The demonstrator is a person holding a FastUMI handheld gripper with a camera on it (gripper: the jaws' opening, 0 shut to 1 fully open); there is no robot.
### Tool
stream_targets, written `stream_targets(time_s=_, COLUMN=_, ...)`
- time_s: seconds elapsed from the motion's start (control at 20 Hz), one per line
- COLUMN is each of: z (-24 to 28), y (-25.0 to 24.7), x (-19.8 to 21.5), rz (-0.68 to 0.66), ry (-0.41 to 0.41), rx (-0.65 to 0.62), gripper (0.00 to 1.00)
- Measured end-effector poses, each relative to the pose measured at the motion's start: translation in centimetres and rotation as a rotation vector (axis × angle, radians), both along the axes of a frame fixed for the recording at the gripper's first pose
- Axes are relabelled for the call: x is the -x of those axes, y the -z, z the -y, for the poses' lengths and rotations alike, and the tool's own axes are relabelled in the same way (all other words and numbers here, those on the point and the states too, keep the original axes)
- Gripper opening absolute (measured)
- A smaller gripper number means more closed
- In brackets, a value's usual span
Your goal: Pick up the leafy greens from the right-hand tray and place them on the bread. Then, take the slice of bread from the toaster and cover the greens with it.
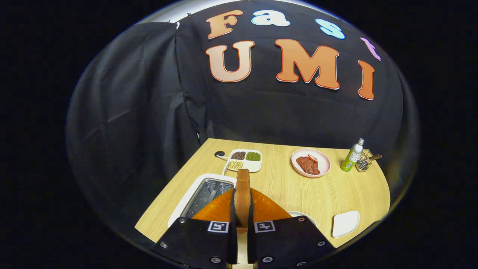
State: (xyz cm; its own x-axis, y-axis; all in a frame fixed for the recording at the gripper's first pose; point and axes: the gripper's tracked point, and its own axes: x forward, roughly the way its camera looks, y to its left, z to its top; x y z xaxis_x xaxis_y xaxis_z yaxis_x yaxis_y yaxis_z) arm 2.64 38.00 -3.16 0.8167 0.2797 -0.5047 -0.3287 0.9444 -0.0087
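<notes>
A slice of bread (242, 194) stands on edge between my fingers, and my gripper (242, 209) is shut on it, holding it well above the table. Below and to the left lies the white toaster (203, 192) with its metal slot showing. Whatever lies directly under the fingers is hidden by them and by the slice.
On the wooden table (283, 190), beyond the fingers, sits a white divided dish of beans (244, 160) with a black spoon (220, 154). Farther right are a pink plate of meat (310, 162), a green bottle (352, 155) and a wire holder (364, 161). A small white dish (345, 223) lies near the right front edge.
</notes>
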Motion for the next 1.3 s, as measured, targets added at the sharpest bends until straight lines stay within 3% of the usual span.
stream_targets(time_s=0.7, z=7.0, y=11.6, x=1.0, rz=-0.162, ry=-0.006, rx=-0.071, gripper=0.11)
stream_targets(time_s=1.05, z=9.3, y=13.7, x=0.5, rz=-0.164, ry=-0.032, rx=-0.105, gripper=0.11)
stream_targets(time_s=1.3, z=11.3, y=15.1, x=0.2, rz=-0.170, ry=-0.028, rx=-0.088, gripper=0.23)
